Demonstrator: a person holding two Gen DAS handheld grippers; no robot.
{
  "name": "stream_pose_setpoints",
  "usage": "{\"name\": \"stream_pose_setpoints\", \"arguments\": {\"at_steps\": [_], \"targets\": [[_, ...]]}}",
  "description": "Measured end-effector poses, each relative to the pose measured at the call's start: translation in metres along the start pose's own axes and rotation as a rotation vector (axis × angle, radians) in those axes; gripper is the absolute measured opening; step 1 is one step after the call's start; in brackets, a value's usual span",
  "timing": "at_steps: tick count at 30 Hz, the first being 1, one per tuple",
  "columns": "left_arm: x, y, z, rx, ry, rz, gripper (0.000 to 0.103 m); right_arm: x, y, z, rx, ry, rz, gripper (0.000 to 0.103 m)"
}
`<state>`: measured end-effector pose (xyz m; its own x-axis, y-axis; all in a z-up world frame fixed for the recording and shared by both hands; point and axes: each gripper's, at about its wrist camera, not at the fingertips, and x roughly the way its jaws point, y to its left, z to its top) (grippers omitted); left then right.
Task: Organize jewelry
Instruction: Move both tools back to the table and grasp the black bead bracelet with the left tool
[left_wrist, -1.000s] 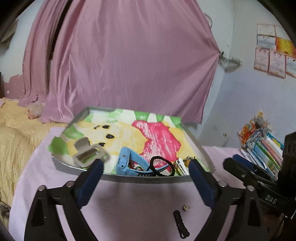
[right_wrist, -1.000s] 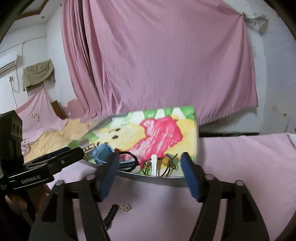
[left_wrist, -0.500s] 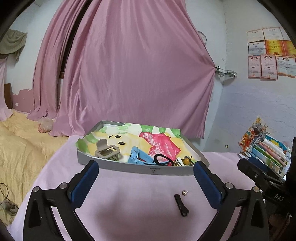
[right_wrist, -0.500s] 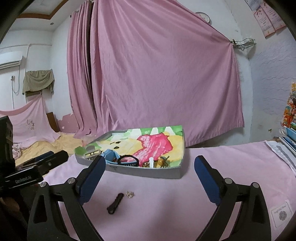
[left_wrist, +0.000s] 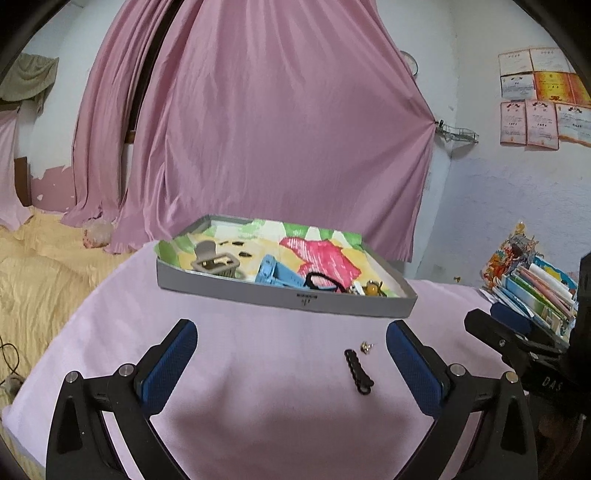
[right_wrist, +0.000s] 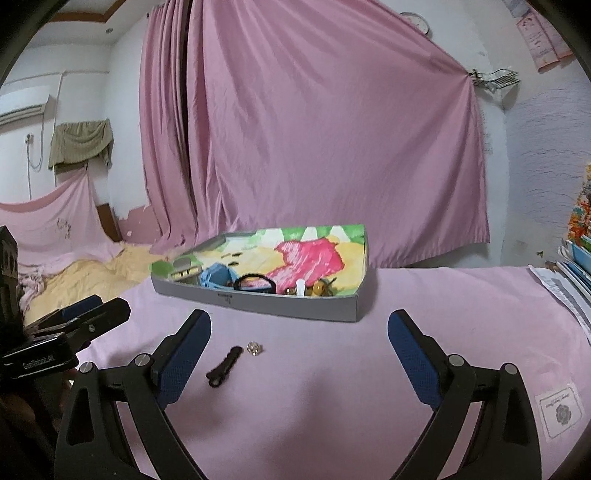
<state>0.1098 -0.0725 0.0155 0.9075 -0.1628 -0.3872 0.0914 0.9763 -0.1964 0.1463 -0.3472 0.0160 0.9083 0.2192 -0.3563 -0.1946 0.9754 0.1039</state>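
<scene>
Left hand-held gripper (left_wrist: 291, 338) and right hand-held gripper (right_wrist: 299, 328) jaws apart, empty, just widened; black clip (left_wrist: 357, 372) near, grey tray (left_wrist: 288, 297) beyond.

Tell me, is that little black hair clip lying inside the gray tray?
No, the black hair clip lies on the pink cloth in front of the gray tray, beside a small shiny stud.

- Your grey tray (left_wrist: 280, 295), colourful paper liner, sits flat on pink cloth.
- Inside, near front wall: blue watch (left_wrist: 275, 275), black hair tie (left_wrist: 325, 282), amber bead pc (left_wrist: 373, 288).
- Outside, in front of your tray: black clip (left_wrist: 358, 373) lying flat; small gold pc (left_wrist: 366, 346) just beside its far end.
</scene>
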Motion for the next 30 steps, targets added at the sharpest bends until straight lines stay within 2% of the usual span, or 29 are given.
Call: {"name": "stream_pose_setpoints", "arguments": {"at_steps": [11, 19, 30], "targets": [[0.024, -0.010, -0.013, 0.007, 0.176, -0.079, 0.101, 0.032, -0.013, 0.002, -0.054, 0.205, 0.062, 0.094], [0.042, -0.029, -0.020, 0.085, 0.299, -0.110, 0.077, 0.053, -0.017, -0.008, -0.074, 0.353, 0.108, 0.071], [0.066, -0.049, -0.025, 0.178, 0.421, -0.116, 0.048, 0.071, -0.014, -0.014, -0.094, 0.444, 0.131, 0.056]]}}
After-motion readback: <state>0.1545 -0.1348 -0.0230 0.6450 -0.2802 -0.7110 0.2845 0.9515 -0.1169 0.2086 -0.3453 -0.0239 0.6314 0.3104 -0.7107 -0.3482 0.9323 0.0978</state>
